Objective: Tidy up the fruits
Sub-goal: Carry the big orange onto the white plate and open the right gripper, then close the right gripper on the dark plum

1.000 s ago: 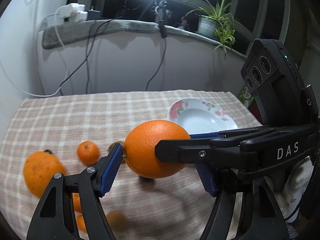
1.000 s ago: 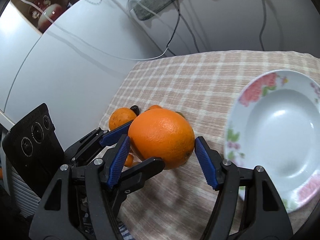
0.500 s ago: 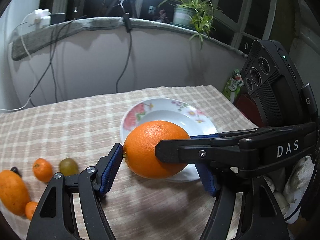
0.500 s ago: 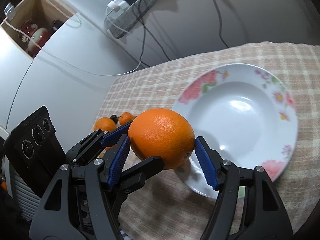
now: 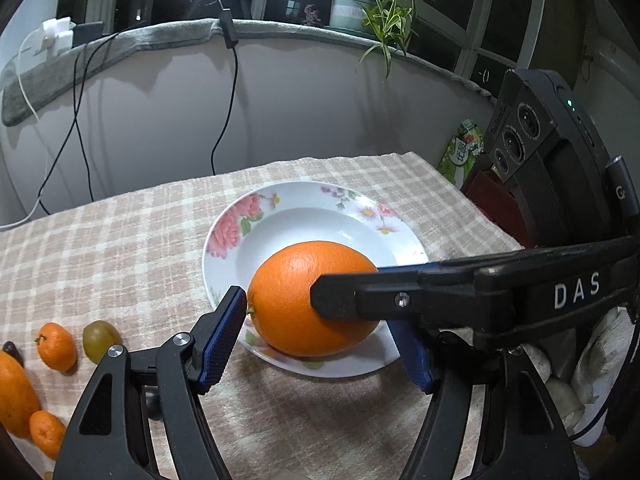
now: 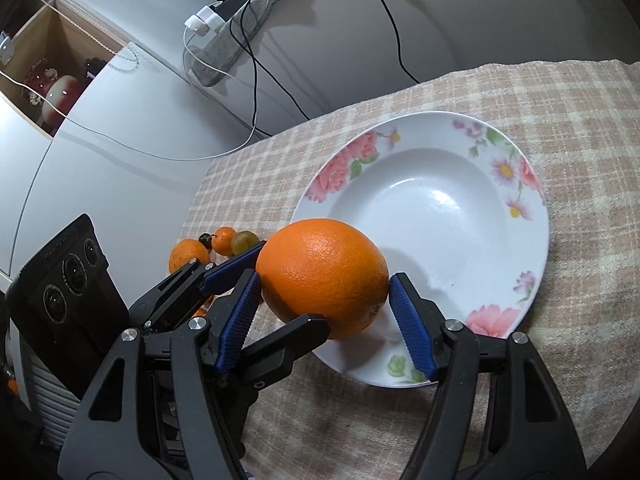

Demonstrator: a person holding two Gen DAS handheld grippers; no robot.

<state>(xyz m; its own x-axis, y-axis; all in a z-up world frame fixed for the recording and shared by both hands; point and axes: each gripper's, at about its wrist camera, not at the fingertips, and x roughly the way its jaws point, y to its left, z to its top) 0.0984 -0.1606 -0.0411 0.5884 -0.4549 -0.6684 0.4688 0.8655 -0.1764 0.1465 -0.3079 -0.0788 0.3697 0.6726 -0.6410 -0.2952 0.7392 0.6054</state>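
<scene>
A checked beige tablecloth [image 5: 120, 248] covers the table, and the flowered white plate [image 6: 516, 160] sits on it as the marker for everything else. Over the plate's near rim hangs the big orange [image 6: 324, 276], held up off the cloth by both claws at once. The left gripper [image 5: 320, 340] is closed on the orange, its blue pads pressed to the fruit's two ends. The right gripper [image 6: 324, 320] reaches in from the plate's right side and is likewise clamped on the same orange, one pad at each side. Well to the left of the plate, on the cloth, lie another orange [image 5: 14, 392], two small mandarins [image 5: 58, 346], a green grape [image 5: 100, 340] and a dark one beside them.
</scene>
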